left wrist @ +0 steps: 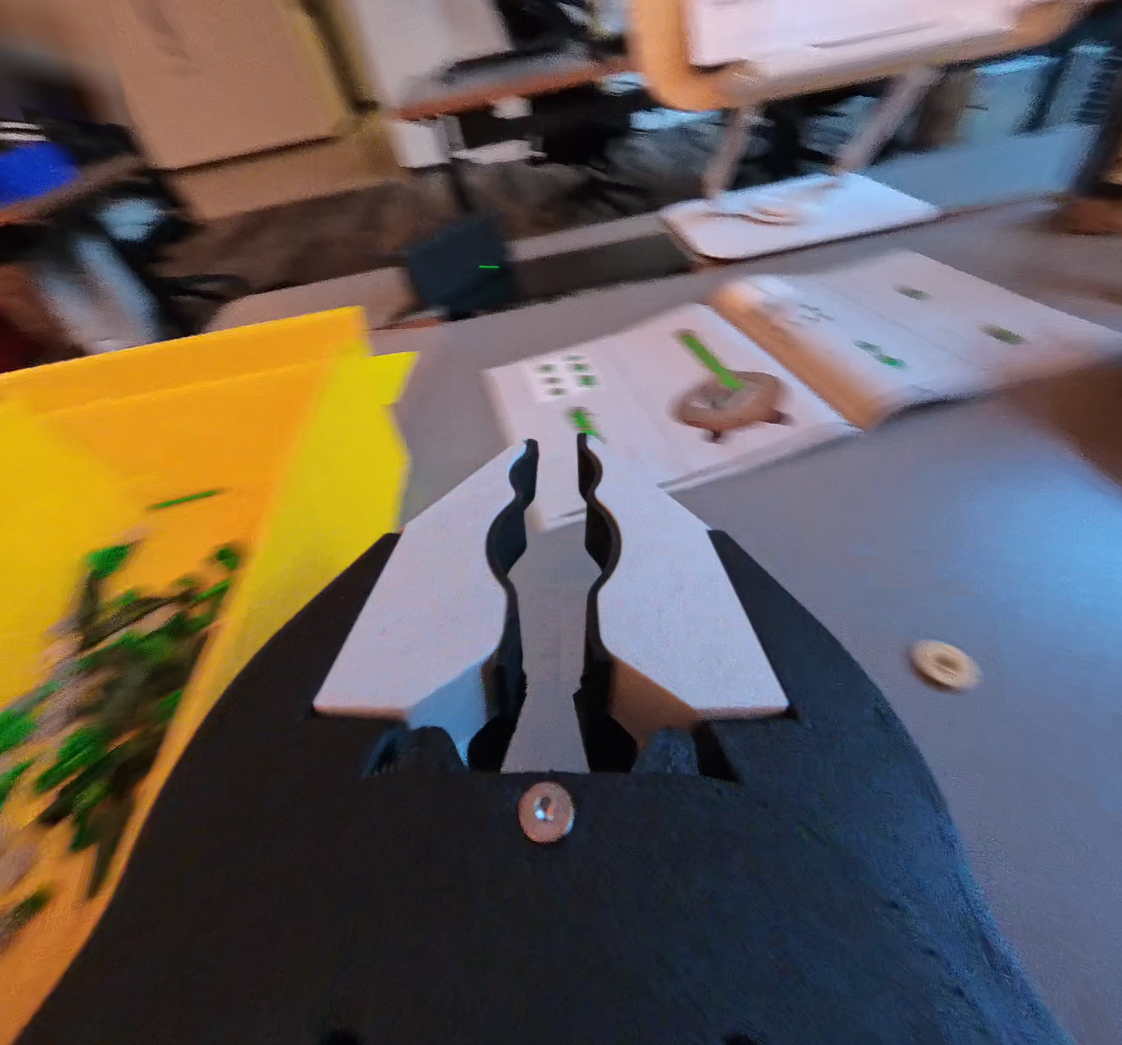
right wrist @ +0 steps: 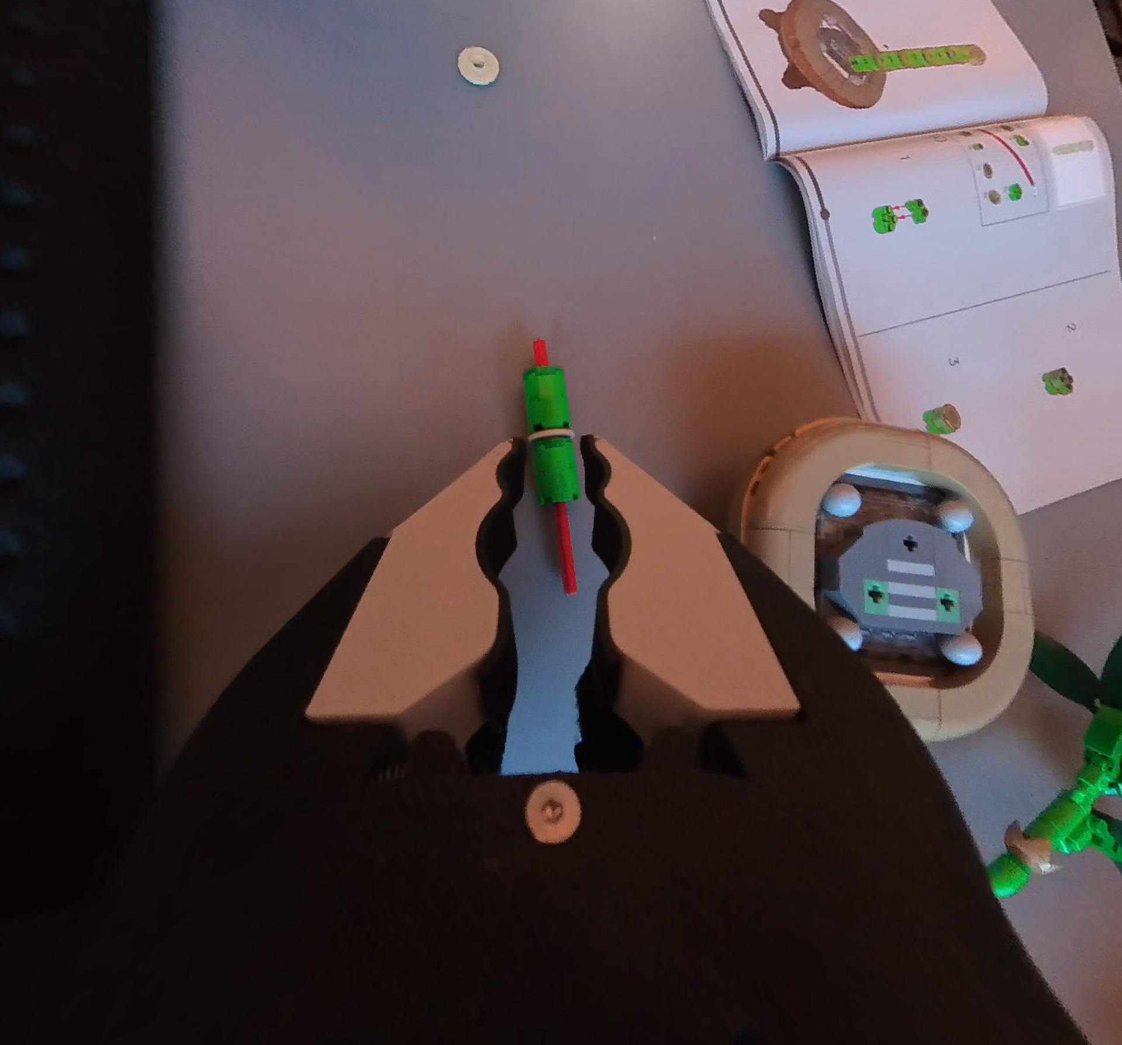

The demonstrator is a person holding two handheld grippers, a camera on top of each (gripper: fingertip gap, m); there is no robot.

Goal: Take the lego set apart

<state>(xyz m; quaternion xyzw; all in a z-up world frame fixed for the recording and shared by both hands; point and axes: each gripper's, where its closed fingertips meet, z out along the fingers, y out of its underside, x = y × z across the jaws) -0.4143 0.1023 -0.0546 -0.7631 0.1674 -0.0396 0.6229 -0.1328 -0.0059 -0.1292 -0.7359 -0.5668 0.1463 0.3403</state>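
- Right hand-held gripper (right wrist: 551,439): hovering over grey tabletop (right wrist: 364,226), jaws standing apart around green stem piece (right wrist: 548,436) on red axle, not touching it.
- Stem piece: lying on tabletop, centre.
- Tan pot base (right wrist: 765,530): sitting just right of the gripper, beside open instruction booklet (right wrist: 911,287).
- Left hand-held gripper (left wrist: 557,440): jaws slightly parted, holding nothing, yellow box (left wrist: 182,439) standing left.

An open instruction booklet (right wrist: 947,238) lies ahead and right of the gripper. A small pale disc (right wrist: 478,65) sits farther ahead on the grey surface (right wrist: 364,226).
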